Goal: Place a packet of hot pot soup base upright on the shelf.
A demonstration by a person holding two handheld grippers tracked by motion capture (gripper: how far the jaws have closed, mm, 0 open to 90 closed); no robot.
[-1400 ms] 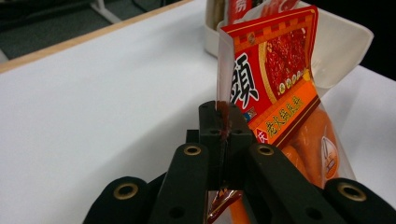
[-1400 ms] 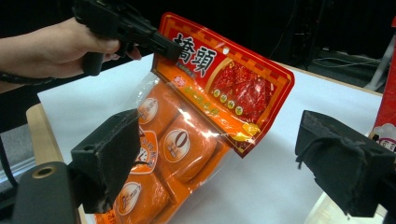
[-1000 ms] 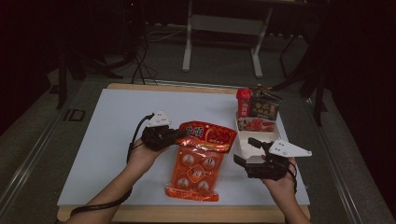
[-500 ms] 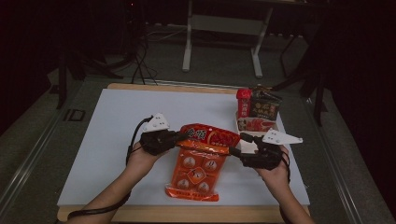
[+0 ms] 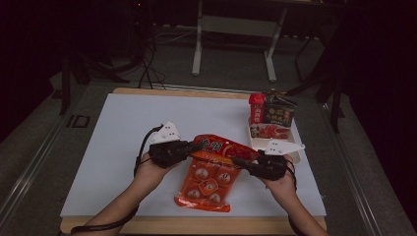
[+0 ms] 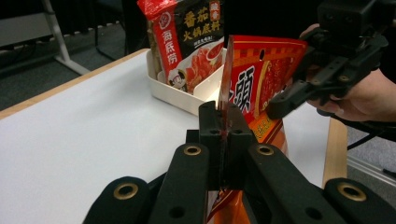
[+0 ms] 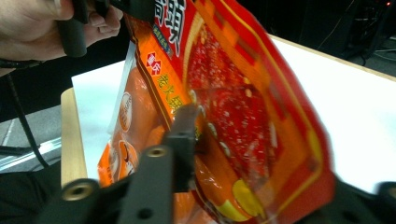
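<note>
Two grippers hold the red packet crosswise.

My left hand-held gripper and right hand-held gripper flank the top of the snack bag, whose lower end lies on the worktop before me. Behind and right, the tray holds two upright packets.

Dim lab: white test table, trailing floor cables
</note>
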